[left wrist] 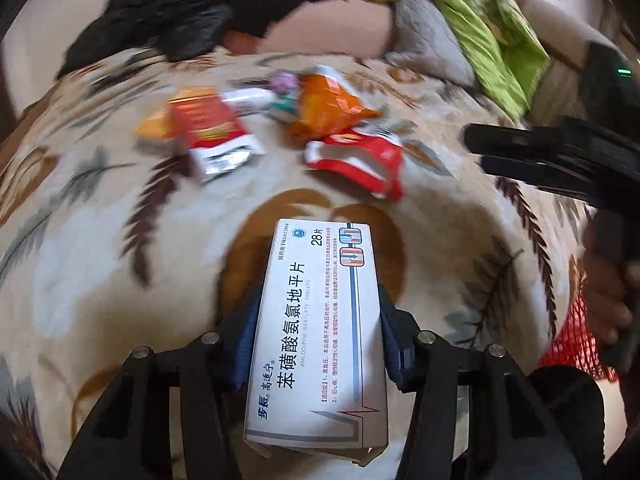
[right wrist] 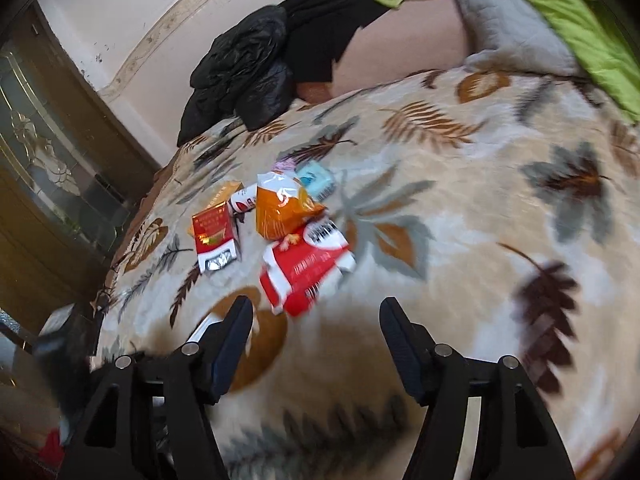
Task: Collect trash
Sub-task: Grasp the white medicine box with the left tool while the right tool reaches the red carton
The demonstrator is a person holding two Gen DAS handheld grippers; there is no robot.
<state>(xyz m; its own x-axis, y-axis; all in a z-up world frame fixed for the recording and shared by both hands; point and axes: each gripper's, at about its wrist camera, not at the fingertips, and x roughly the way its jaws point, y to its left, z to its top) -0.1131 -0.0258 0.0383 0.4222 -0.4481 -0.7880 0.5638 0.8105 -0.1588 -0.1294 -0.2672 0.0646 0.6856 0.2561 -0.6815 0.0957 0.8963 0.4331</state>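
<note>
Pinching a white medicine box (left wrist: 320, 328) between its blue-padded jaws, the left gripper (left wrist: 320, 320) holds it lengthwise above a leaf-patterned blanket (left wrist: 100, 240) on the bed. Only the left wrist view shows the box's printed face, with blue lettering and "28" near its far end. In that view the right gripper (left wrist: 552, 160) enters from the right edge as dark fingers hovering near the trash pile.

The right wrist view shows the right gripper (right wrist: 316, 320) with jaws spread wide and nothing between them, pointing at the pile. Nearest its tips lies a red and white wrapper (right wrist: 304, 268), with an orange bag (right wrist: 280, 208) just beyond and touching it. To their left sits a red cigarette pack (right wrist: 214, 240), its foil end facing the camera. A small light-blue packet (right wrist: 318, 178) lies at the far side of the pile, clearer here than in the blurred left view.

Black clothing (right wrist: 256, 72) is heaped at the blanket's far edge, and green fabric (right wrist: 560, 12) drapes over a grey cushion (right wrist: 504, 20). Only the right view shows a glazed wooden door (right wrist: 44, 152) at the left.
</note>
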